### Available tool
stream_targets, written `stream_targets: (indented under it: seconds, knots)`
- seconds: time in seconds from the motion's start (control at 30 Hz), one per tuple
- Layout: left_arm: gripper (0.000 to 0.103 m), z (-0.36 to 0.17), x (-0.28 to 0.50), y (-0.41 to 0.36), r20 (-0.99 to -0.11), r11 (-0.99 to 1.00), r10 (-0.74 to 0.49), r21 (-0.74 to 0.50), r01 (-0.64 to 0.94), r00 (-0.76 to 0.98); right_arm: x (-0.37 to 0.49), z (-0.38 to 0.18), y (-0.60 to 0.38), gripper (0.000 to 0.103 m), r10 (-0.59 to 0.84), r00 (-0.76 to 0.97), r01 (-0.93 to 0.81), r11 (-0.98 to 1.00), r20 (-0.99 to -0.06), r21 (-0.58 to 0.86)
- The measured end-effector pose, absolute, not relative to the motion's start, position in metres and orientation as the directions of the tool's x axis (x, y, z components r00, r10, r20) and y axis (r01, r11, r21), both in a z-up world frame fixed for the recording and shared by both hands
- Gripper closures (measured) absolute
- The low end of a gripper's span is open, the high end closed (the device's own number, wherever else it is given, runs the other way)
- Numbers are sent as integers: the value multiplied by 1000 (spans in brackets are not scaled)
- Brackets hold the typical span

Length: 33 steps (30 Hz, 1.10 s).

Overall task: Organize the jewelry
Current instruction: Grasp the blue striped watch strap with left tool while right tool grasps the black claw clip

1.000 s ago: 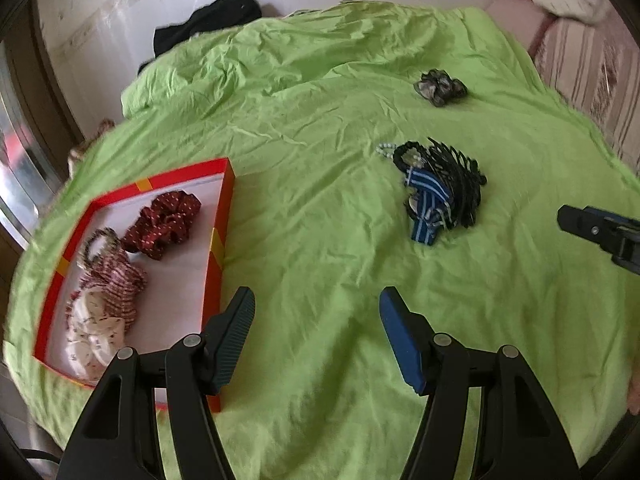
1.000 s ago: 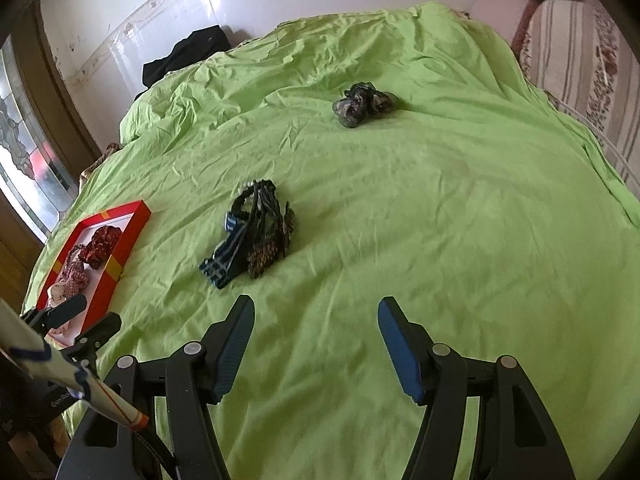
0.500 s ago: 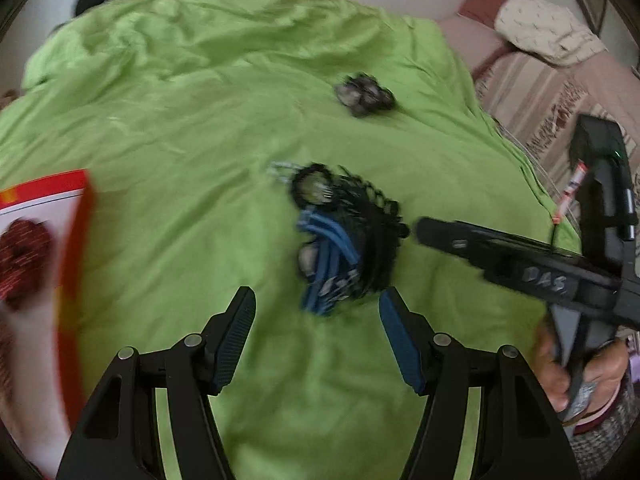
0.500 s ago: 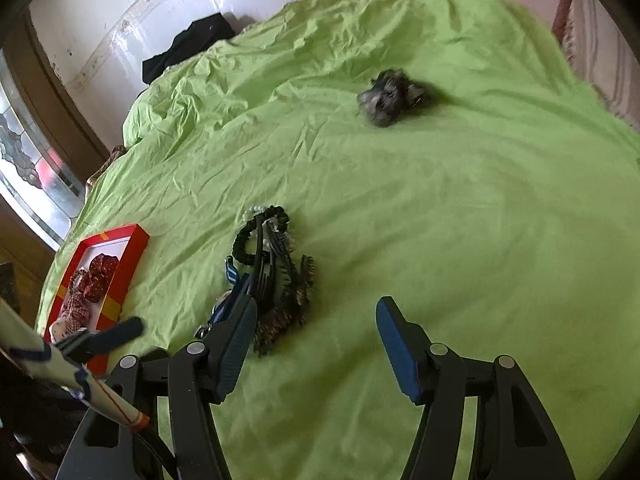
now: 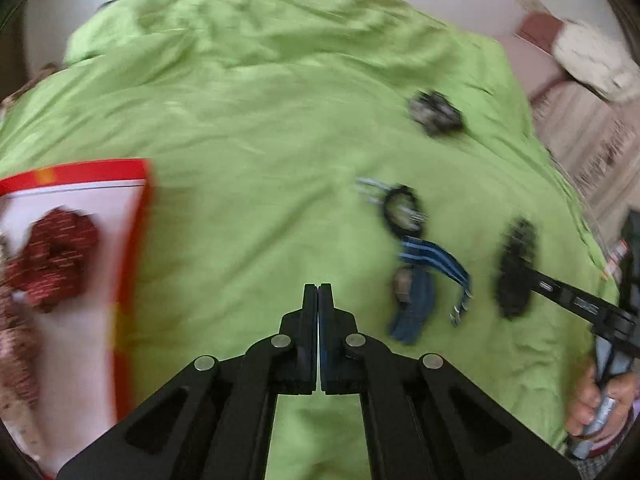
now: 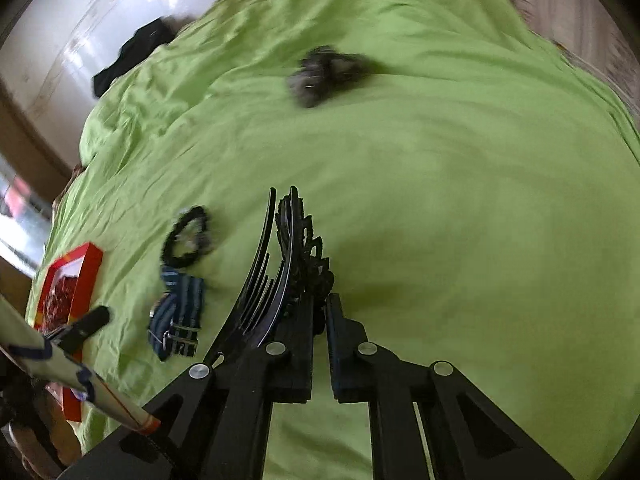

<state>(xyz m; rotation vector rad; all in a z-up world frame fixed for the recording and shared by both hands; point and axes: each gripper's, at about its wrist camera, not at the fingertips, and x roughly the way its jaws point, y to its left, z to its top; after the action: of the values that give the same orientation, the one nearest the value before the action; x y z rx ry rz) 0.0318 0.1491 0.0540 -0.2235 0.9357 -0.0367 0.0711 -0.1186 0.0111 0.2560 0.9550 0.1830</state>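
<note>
We saw a bed spread with a wrinkled lime-green cover [image 6: 460, 184] that filled most of both views. Behind it stood a pale, glossy wall [image 6: 92, 28] with scuffed marks and bright patches of reflected light. A dark garment [image 6: 132, 54] lay bunched at the far edge of the bed, against that wall. To the right we made out striped beige-and-pink bedding [image 5: 588, 136] with a white patterned pillow [image 5: 592, 60] on top. At the left edge of the right wrist view a brown wooden frame [image 6: 28, 136] bordered a window [image 6: 20, 208], blurred. Daylight lit the room evenly.
</note>
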Motion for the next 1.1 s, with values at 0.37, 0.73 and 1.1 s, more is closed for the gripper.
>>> stream_targets:
  seconds: [0.37, 0.73, 1.1]
  knots:
    - [72, 47, 36, 95, -782, 961, -276, -239, 140, 558, 44, 8, -142, 78, 251, 577, 0, 952, -777, 308]
    - [74, 21, 56, 76, -783, 942, -335, -279, 185, 524, 57, 2, -129, 57, 269, 609, -31, 948, -746, 317]
    - [79, 58, 13, 92, -747, 960, -280, -236, 153, 602, 44, 19, -119, 83, 295, 646, -83, 944, -705, 319]
